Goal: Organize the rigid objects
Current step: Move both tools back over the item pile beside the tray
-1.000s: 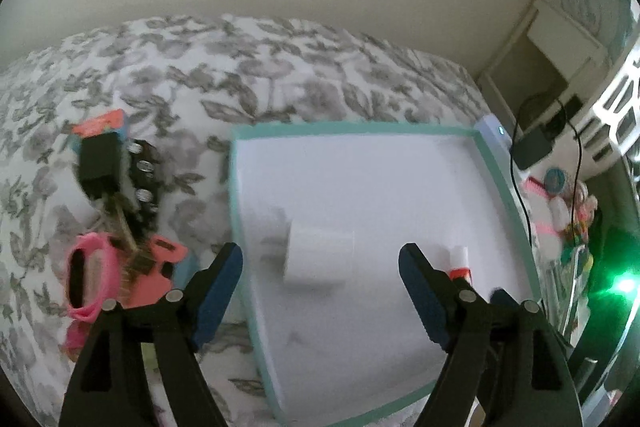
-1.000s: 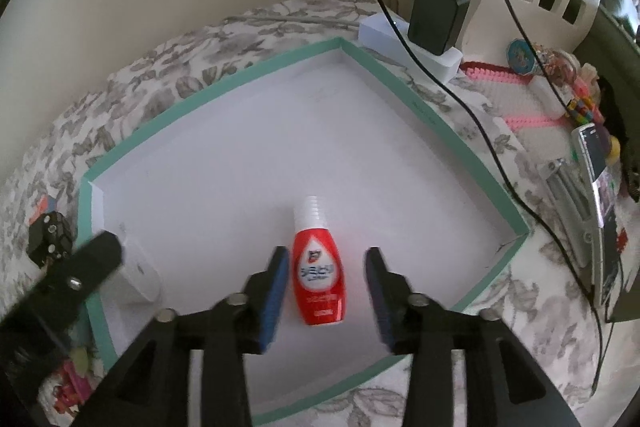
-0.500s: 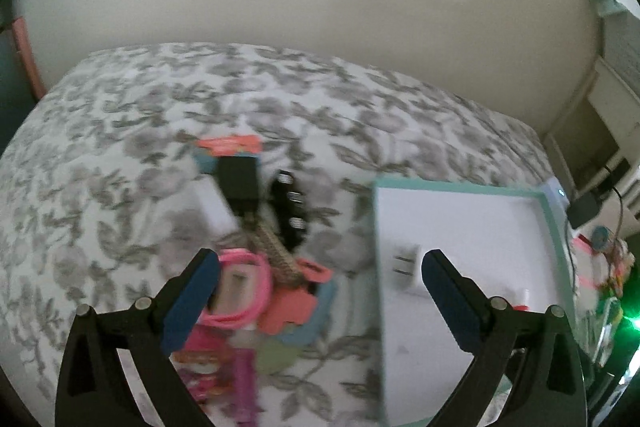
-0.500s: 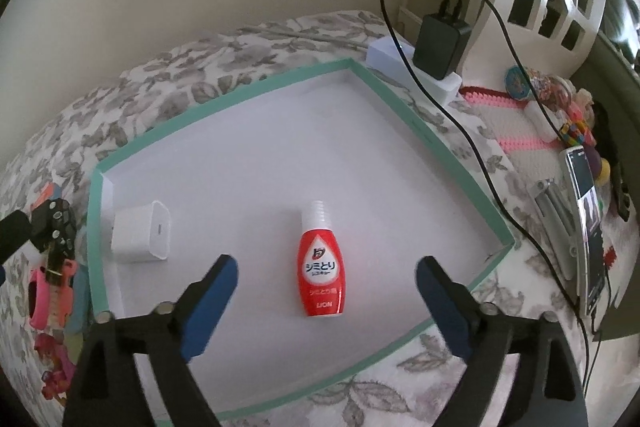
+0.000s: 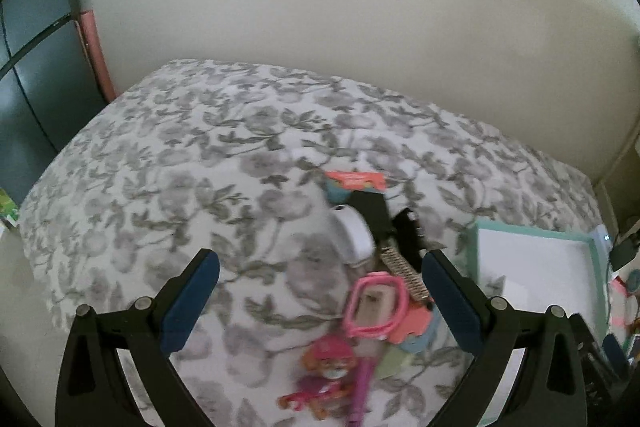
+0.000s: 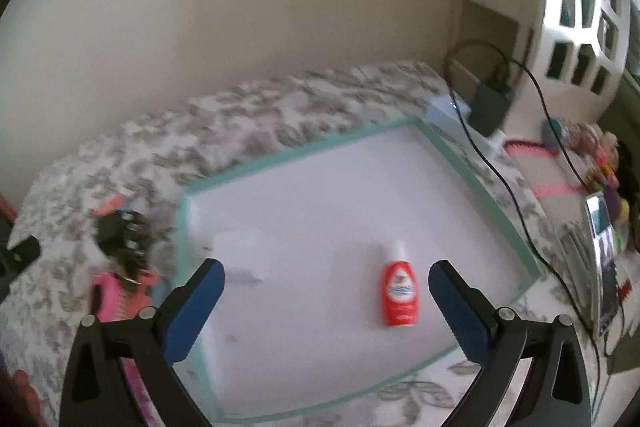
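A white tray with a teal rim lies on a floral bedspread; it also shows at the right of the left wrist view. In it lie a red bottle with a white cap and a white cube charger. My right gripper is open and empty above the tray's near half. My left gripper is open and empty above a pile of small objects: a pink frame, a white oval device, a black block and a toy figure.
A black adapter with a cable sits on a white box behind the tray. A phone and colourful trinkets lie to the right. A wall stands behind the bed. A dark cabinet is at the far left.
Both grippers have drawn back. The left one swung left from the tray to over the object pile. The right one opened, let go of the red bottle and shifted left.
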Demonstrator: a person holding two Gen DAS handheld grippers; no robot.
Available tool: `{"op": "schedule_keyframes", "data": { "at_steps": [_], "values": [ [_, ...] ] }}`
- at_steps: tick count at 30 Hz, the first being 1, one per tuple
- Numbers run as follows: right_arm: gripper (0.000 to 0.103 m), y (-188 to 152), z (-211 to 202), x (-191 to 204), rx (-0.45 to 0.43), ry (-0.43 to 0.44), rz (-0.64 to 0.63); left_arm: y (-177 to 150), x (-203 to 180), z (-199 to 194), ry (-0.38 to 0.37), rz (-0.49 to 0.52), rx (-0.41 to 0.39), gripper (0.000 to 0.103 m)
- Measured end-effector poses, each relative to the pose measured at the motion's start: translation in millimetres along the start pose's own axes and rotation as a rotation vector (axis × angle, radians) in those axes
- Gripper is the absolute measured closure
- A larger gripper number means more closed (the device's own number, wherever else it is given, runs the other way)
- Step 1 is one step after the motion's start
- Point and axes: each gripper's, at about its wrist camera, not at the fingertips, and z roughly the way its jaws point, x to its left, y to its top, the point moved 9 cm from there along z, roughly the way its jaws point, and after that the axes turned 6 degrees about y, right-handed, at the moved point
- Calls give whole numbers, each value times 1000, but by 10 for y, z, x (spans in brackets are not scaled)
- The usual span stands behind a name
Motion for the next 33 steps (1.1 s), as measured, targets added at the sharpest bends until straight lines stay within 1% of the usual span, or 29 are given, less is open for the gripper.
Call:
{"op": "schedule_keyframes", "data": {
  "at_steps": [2,5,9,12,15,19,23,25,28,29,31,33],
  "values": [
    [0,10,-23,140,-6,26,-21,-41,62,9,12,10,20,2],
    [0,-27,-20,391,6,88,-47,-142,171,72,23,0,73,2],
    [0,-207,57,770,84,194,-94,-255,358,158,46,-49,132,2],
    [0,-396,140,1035,141,228,-171,-351,484,219,56,-85,173,2],
    [0,-546,189,1196,177,240,-227,-467,574,305,82,-101,224,2],
    [0,-764,251,1400,221,260,-283,-583,626,405,87,-127,276,2],
    [0,-958,348,1533,290,291,-323,-705,593,516,90,-115,334,2],
    [0,-1055,401,1557,318,276,-351,-755,571,559,85,-113,359,2],
    [1,-1096,419,1590,314,240,-408,-799,557,611,86,-108,385,2],
    [2,-1105,423,1604,313,237,-414,-807,560,620,87,-110,391,2],
    [9,-1138,419,1655,323,256,-421,-820,574,641,88,-120,403,2],
    [16,-1160,429,1679,331,253,-434,-828,590,655,89,-129,410,2]
  ]
}}
